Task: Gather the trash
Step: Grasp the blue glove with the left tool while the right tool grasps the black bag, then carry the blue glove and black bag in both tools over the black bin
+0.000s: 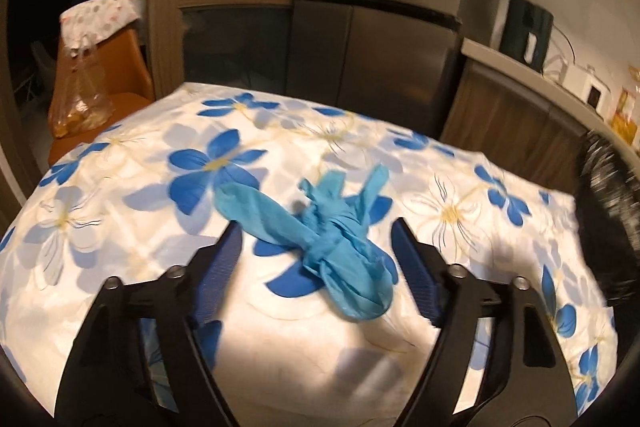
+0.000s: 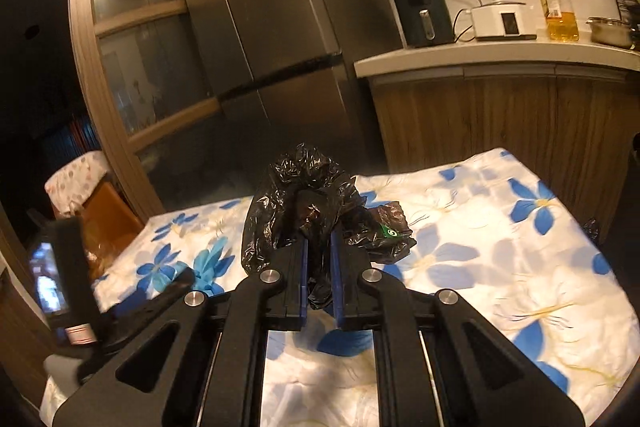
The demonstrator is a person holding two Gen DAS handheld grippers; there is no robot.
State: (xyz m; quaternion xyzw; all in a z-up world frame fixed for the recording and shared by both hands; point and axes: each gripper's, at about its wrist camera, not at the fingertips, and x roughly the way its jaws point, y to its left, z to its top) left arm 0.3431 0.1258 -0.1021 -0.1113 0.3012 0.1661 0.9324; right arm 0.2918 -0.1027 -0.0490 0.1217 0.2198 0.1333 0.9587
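A knotted pair of blue disposable gloves (image 1: 340,239) lies on the flower-print tablecloth (image 1: 120,187). My left gripper (image 1: 316,227) is open, with a blue pad on either side of the gloves and neither pad touching them. The gloves also show in the right wrist view (image 2: 212,263), left of centre. My right gripper (image 2: 320,239) is shut on a crumpled black plastic bag (image 2: 304,187), held above the tablecloth (image 2: 500,267). The bag bunches up past the fingertips and carries a small green label. In the left wrist view the bag (image 1: 604,219) is a dark blur at the right edge.
An orange chair (image 1: 132,75) with a clear plastic bag (image 1: 80,99) stands beyond the table's left end. A steel fridge (image 2: 280,27) stands behind the table. A counter (image 2: 500,55) at the right holds an air fryer (image 2: 420,11), a white cooker, an oil bottle and a pot.
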